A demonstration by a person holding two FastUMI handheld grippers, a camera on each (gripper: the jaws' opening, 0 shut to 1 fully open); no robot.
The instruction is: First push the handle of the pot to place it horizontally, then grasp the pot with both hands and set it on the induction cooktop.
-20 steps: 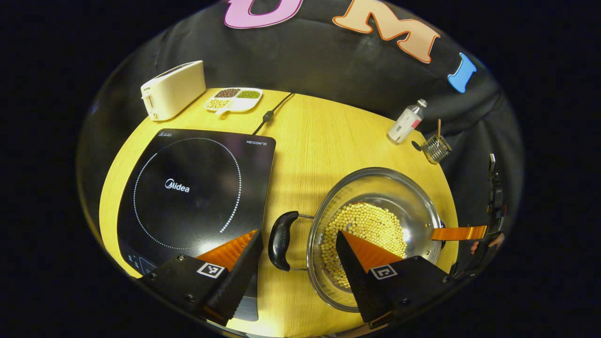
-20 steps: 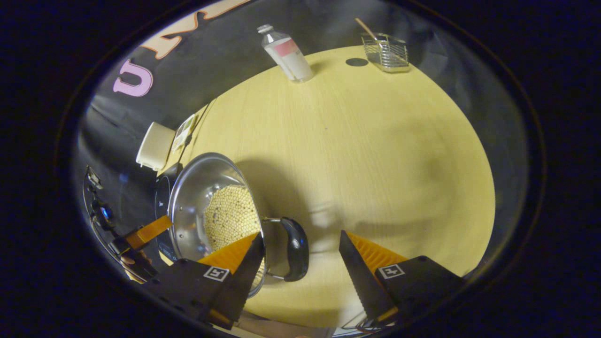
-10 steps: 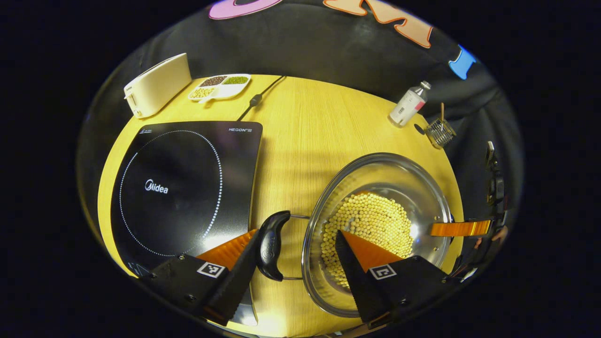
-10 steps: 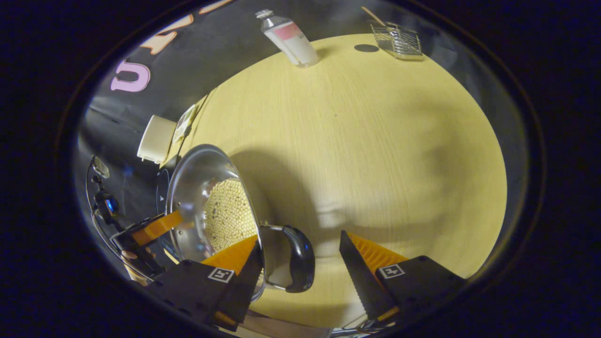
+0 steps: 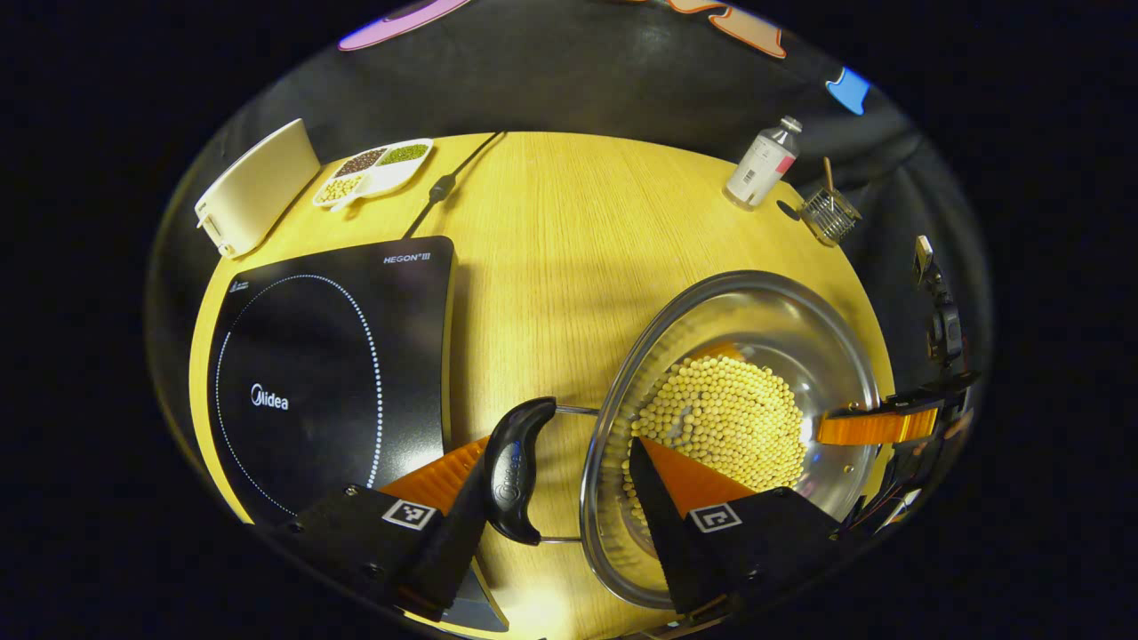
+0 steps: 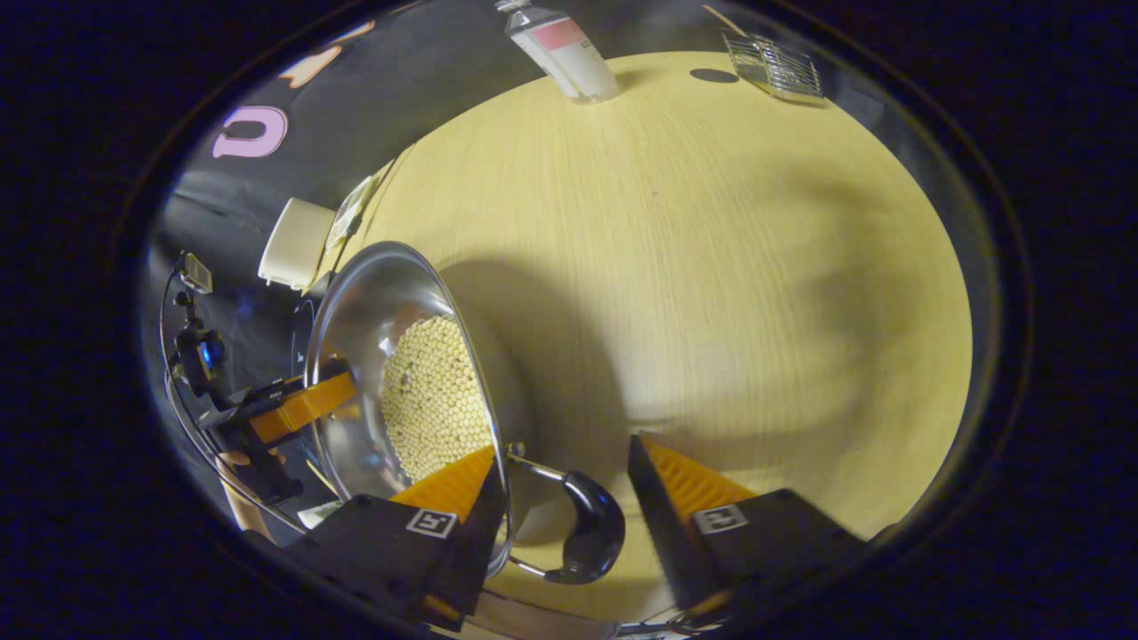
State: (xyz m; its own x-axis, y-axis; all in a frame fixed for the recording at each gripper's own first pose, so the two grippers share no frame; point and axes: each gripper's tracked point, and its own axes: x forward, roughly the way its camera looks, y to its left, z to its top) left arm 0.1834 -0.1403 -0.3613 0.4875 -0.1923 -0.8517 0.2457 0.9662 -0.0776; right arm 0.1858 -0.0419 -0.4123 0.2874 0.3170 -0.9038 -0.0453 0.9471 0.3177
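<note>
A steel pot (image 5: pixel 765 311) holding yellow beans rests on the wooden table (image 5: pixel 551 267), to the right of the black induction cooktop (image 5: pixel 329 356). My left gripper (image 5: pixel 560 449) is open and straddles the pot's black left handle (image 5: pixel 514 467): one finger sits beside the handle, the other over the pot's inside. In the right gripper view, my right gripper (image 6: pixel 564 449) is open around the pot's (image 6: pixel 356 311) other black handle (image 6: pixel 594 526), one finger reaching inside the rim. Each view shows the other gripper across the pot (image 5: pixel 876 427) (image 6: pixel 293 404).
At the table's far edge stand a cream toaster (image 5: pixel 253 187), a divided dish of beans (image 5: pixel 373 169) and the cooktop's cable (image 5: pixel 444 182). A bottle (image 5: pixel 760 164) and a wire basket (image 5: pixel 829 216) stand at the back right. Bare wood (image 6: pixel 729 267) spreads right of the pot.
Both grippers have come closer to the pot, so each handle now lies deeper between its fingers. The jaws' width looks unchanged.
</note>
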